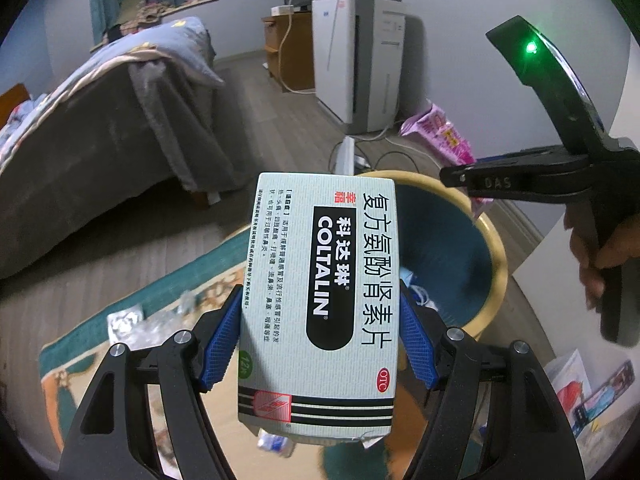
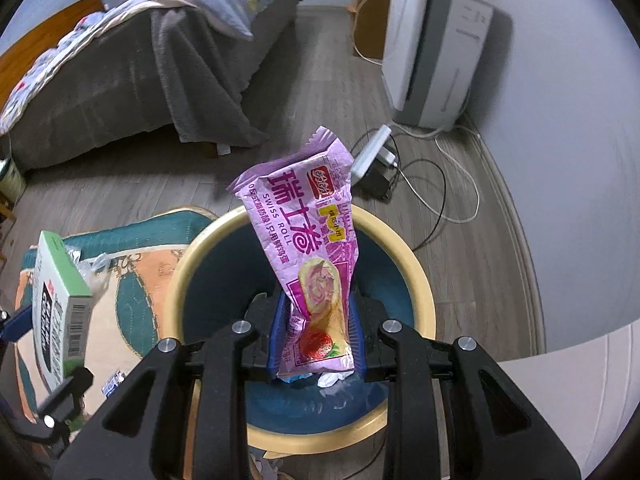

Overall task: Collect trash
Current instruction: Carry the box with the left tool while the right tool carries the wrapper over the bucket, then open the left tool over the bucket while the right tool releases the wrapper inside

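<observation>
over the bin, whose yellow rim sits at the rug's edge, the right gripper pinches a purple wrapper between its blue pads, held upright above the opening. beside the bin's rim, over the rug, the left gripper clamps a medicine box. scraps lie in the bin.

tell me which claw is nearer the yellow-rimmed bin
Right. The right claw, shut on the purple swiss roll wrapper, sits directly over the bin opening. The left claw, holding the medicine box, is off to the bin's side, over the rug.
</observation>
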Available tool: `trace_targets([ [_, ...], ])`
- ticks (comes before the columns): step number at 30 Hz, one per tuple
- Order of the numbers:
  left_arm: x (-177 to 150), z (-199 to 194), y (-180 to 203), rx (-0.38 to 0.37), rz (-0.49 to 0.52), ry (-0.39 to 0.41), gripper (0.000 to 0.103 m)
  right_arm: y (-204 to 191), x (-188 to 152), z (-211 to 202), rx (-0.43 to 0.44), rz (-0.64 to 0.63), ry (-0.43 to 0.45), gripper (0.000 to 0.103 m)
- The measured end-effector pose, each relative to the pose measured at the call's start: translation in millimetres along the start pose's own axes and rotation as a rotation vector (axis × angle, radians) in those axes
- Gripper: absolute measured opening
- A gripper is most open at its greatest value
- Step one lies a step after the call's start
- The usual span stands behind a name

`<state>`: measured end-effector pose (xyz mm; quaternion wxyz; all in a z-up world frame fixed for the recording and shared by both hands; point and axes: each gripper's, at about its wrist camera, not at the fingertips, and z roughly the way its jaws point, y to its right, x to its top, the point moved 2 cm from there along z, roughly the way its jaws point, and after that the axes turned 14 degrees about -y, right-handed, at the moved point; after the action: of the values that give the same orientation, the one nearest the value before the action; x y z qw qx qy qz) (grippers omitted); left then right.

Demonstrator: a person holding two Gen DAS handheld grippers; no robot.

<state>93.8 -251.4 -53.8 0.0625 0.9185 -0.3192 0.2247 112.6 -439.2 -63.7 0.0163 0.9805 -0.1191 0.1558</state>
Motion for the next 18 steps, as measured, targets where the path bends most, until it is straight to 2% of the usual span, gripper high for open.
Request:
trace_targets([
  [10,19.2,39.5,31.6,-0.050,0.025,-0.067,0.072,29.8,-4.7,19.1,0.010,0.079,-0.049,0.026],
  [18,31.7,58.0,43.0,-0.030,0.049,-0.077,0.073,38.2,-5.7,23.8,0.033,0.118,-0.058,0.026],
])
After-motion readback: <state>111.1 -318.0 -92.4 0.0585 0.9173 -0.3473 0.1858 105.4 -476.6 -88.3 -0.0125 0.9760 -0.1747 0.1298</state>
